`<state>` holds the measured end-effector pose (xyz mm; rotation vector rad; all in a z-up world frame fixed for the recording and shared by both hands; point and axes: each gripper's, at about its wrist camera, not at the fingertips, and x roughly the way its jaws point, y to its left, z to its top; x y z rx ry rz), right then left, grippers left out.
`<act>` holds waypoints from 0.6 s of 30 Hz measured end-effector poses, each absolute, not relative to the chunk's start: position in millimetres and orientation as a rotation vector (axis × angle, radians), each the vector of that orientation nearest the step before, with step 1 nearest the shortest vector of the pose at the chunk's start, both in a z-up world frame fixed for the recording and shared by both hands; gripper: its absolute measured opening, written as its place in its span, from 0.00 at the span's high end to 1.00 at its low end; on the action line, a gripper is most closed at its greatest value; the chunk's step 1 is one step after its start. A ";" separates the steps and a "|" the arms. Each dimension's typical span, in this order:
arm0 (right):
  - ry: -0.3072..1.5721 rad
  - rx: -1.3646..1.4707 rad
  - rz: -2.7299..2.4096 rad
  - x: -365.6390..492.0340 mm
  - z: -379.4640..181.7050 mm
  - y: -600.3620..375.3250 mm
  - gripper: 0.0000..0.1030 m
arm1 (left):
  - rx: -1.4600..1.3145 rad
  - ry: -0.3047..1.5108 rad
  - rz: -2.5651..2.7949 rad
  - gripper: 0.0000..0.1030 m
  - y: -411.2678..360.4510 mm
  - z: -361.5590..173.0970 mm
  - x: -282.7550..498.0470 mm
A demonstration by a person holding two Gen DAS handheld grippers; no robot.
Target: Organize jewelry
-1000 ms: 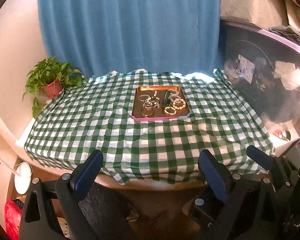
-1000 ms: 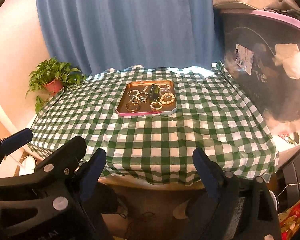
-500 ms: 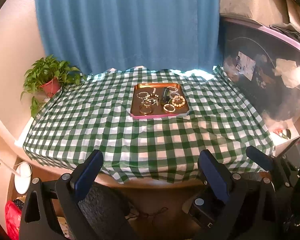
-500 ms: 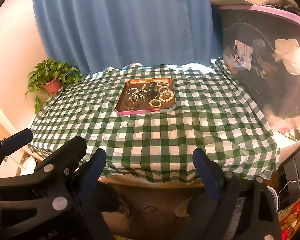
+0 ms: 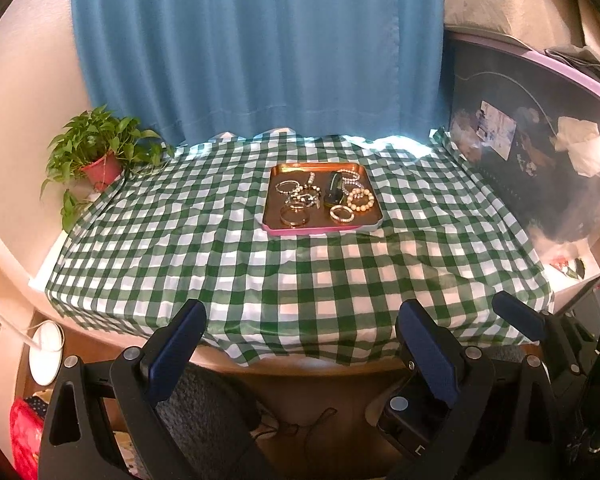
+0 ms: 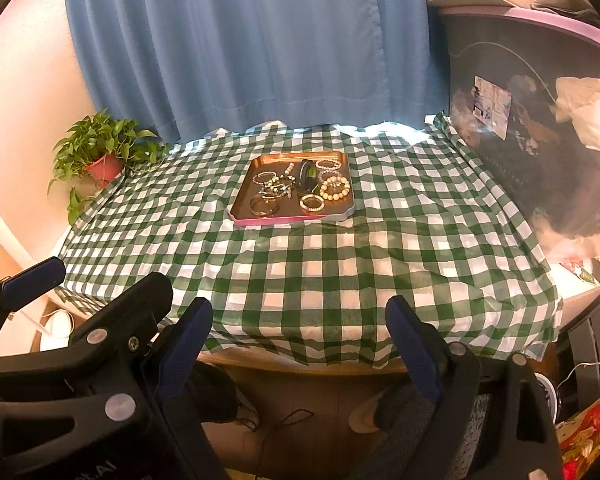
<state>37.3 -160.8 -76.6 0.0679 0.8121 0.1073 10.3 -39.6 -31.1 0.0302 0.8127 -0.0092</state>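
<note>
Both sets of jaws stand wide apart with nothing between them. At the bottom of the left wrist view the left gripper (image 5: 300, 332) hangs over the near edge of the green checked cloth (image 5: 300, 272), touching nothing. Its blue pads (image 5: 176, 350) are clear of the fabric. The right gripper (image 6: 298, 330) sits likewise at the bottom of its own view, released and empty. A copper tray (image 5: 322, 229) rests on the cloth at frame centre, well apart from both. Bracelets (image 5: 360, 199) lie loose inside the tray. Far left, a potted plant (image 5: 100, 152) stands by the blue curtain (image 5: 260, 48).
</note>
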 end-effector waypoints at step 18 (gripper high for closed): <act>0.817 0.072 0.106 38.9 -74.6 -160.1 0.16 | 0.031 0.815 -0.011 0.06 -34.0 -31.7 10.2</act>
